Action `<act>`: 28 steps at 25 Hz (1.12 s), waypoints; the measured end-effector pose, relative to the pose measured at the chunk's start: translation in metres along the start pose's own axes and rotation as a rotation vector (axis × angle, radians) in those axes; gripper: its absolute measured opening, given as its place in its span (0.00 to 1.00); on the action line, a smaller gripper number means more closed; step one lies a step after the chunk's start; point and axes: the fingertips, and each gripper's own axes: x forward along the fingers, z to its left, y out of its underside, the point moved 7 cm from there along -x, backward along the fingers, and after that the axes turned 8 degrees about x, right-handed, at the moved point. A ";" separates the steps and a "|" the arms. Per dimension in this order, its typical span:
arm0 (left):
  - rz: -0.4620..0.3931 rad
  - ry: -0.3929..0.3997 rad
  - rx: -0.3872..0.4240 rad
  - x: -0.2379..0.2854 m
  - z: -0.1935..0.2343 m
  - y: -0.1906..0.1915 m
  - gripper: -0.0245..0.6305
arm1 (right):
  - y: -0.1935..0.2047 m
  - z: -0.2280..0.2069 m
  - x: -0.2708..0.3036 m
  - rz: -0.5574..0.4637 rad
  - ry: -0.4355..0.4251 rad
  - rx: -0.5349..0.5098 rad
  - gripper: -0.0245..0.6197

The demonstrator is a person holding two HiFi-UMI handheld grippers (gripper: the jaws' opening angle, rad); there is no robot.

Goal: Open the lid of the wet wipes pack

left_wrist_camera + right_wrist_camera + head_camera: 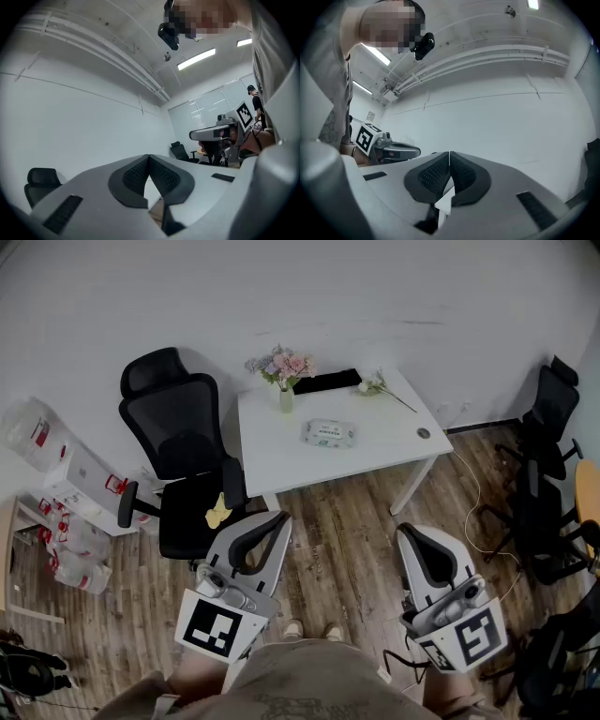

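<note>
The wet wipes pack, whitish with a green label and its lid down, lies flat in the middle of the white table. Both grippers are held low, well short of the table and over the wooden floor. My left gripper is shut, its black pads meeting at the tips with nothing between them. My right gripper is likewise shut and empty. Both point level toward the white wall. The pack shows in neither gripper view.
On the table stand a vase of pink flowers, a black flat object, a loose flower stem and a small round disc. A black office chair stands left of the table, more chairs at right, boxes at left.
</note>
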 end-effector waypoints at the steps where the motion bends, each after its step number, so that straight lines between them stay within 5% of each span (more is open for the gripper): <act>1: 0.003 -0.001 0.000 0.000 -0.001 0.001 0.06 | 0.000 -0.001 -0.001 0.000 0.000 0.001 0.09; 28: 0.058 -0.030 0.012 0.019 -0.055 0.010 0.06 | 0.029 -0.038 -0.043 0.023 -0.029 0.053 0.09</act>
